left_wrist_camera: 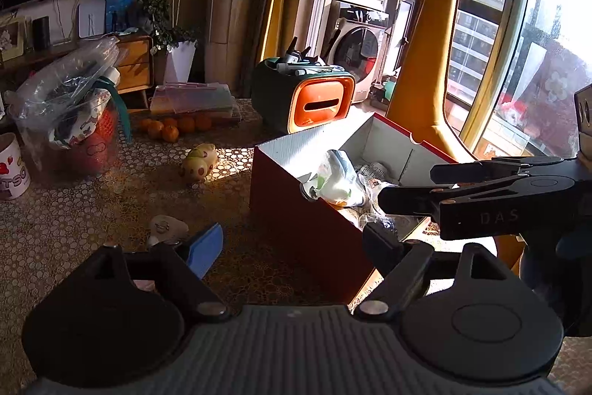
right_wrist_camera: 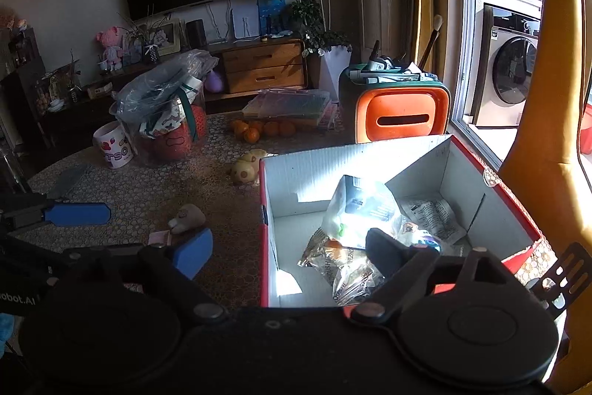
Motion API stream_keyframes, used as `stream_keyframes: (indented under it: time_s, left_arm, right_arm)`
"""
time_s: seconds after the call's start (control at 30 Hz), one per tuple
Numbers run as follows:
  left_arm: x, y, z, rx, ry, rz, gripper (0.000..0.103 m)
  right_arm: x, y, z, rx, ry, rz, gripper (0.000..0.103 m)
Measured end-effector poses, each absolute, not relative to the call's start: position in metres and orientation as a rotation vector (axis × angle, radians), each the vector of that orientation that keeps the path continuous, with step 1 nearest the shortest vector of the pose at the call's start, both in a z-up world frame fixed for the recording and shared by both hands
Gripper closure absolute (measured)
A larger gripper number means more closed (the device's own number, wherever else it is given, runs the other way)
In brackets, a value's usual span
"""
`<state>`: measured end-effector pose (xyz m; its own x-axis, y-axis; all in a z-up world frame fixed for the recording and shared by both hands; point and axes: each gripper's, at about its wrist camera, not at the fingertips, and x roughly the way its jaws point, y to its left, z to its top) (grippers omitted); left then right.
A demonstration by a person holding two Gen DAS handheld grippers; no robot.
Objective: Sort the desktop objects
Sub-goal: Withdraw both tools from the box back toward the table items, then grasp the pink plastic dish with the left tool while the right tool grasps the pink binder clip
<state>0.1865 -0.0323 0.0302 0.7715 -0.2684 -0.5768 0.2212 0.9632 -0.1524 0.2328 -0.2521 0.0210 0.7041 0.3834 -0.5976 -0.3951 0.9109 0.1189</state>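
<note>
A red cardboard box (left_wrist_camera: 296,210) with a white inside stands on the table; it also shows in the right wrist view (right_wrist_camera: 264,247). It holds snack packets (right_wrist_camera: 355,210) and a leaflet. My left gripper (left_wrist_camera: 292,243) is open and empty, low in front of the box's near corner. My right gripper (right_wrist_camera: 288,250) is open and empty, its right finger over the box, its left finger outside. A small beige toy (right_wrist_camera: 187,218) lies on the table left of the box, also in the left wrist view (left_wrist_camera: 168,228). A spotted pig toy (left_wrist_camera: 199,161) lies farther back.
An orange and green organiser (right_wrist_camera: 399,113) with pens stands behind the box. Several oranges (right_wrist_camera: 259,129), a stack of flat cases (right_wrist_camera: 285,102), a clear tub with a bag (right_wrist_camera: 162,121) and a white mug (right_wrist_camera: 113,145) stand at the back left. A yellow chair frame (right_wrist_camera: 547,136) rises at right.
</note>
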Motion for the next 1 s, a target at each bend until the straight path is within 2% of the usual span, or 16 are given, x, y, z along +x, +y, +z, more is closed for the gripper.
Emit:
stream_keyframes:
  time_s: [0.23,0.27,0.33,0.43,1.0]
  left_arm:
    - [0.165,-0.003,0.02,-0.092,0.619,-0.23,0.015]
    - [0.163,0.002,0.018,-0.098,0.619,-0.225,0.013]
    - [0.157,0.01,0.013,-0.112,0.615,-0.213,0.0]
    - [0.148,0.023,0.006,-0.117,0.615,-0.202,0.0]
    - [0.144,0.063,-0.045,-0.085,0.621,-0.134,0.0]
  right_arm:
    - [0.221,-0.226,0.021,-0.027,0.657,0.461,0.012]
    - [0.22,-0.223,0.021,-0.031,0.658,0.463,0.012]
    - [0.218,-0.214,0.021,-0.045,0.658,0.468,0.011]
    - [0.214,-0.202,0.02,-0.057,0.653,0.473,0.008]
    - [0.221,-0.151,-0.002,-0.107,0.685,0.512,0.008]
